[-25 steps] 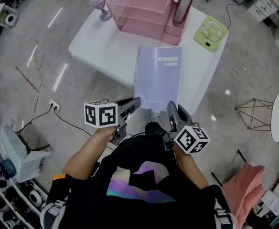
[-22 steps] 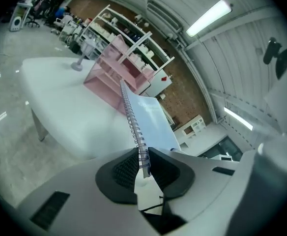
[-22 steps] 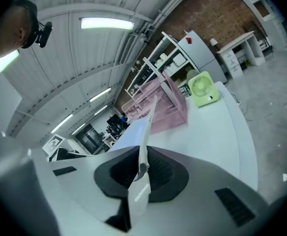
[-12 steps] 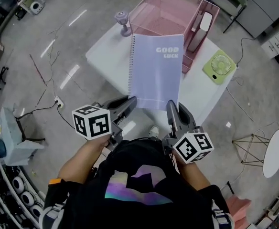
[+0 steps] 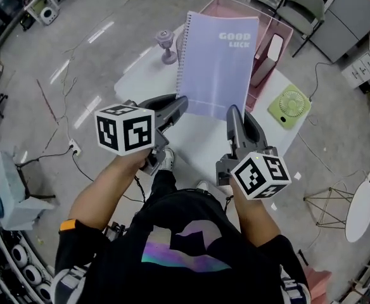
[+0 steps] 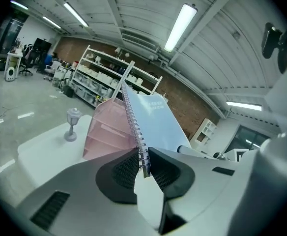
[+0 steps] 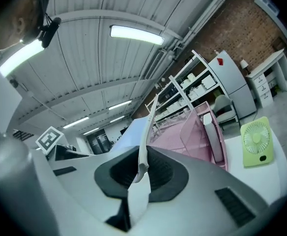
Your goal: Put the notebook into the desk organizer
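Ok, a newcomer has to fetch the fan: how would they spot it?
Find the white table with the pink mesh organizer. Beside the organizer, near the table's edge, sits a small fan. It is the only lime-green thing there.

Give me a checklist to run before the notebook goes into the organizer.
1. Left gripper shut on the notebook's spiral edge: ok.
2. Right gripper shut on the opposite edge: ok.
3. Notebook off the table: ok.
4. Organizer slot free: cannot tell, the notebook hides it.
5. Fan out of the path: ok.
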### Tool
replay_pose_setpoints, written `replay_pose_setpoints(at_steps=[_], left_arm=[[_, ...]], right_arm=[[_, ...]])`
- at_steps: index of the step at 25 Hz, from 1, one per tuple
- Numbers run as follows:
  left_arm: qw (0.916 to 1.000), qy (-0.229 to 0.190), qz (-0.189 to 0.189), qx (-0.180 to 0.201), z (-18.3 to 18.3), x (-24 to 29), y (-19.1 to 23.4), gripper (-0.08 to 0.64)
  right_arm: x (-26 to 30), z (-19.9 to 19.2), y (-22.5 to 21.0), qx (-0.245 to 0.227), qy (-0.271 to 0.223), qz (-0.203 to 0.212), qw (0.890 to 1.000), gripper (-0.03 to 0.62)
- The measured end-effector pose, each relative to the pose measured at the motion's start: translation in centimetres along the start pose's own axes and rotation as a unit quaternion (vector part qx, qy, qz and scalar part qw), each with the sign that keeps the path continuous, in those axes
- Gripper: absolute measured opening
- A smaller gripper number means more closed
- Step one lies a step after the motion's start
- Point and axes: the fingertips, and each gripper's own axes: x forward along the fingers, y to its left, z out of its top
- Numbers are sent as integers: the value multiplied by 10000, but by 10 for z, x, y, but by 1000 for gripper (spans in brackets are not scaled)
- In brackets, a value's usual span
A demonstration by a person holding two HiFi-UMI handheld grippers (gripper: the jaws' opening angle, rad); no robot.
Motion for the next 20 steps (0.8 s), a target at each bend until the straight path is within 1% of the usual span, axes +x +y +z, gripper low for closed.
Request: replay_pose_setpoints(at_steps=[3, 5, 9, 10, 12, 16, 20], left_arm=[[9995, 134, -191, 196, 31, 23, 21, 61], [9984, 259, -385, 321, 50, 36, 37, 61], [9931, 565, -792, 655, 91, 59, 57, 61], [9917, 638, -843, 733, 102, 64, 62, 63], [9895, 805, -920, 768, 120, 75, 74, 63], [9843, 1213, -1070, 702, 133, 103, 91, 64], [9787, 1544, -944, 972, 136, 128, 104, 73]], right_arm=[[34, 14, -4, -177, -135, -365, 9991, 43], [55, 21, -4, -247, -237, -691, 9970, 43], [95, 34, -4, -318, -328, -1309, 9903, 43], [106, 39, -4, -340, -330, -1430, 9886, 43], [126, 48, -5, -398, -304, -1677, 9846, 43], [153, 53, -20, -476, -186, -2203, 9741, 43], [172, 45, -39, -508, -47, -2581, 9648, 43]])
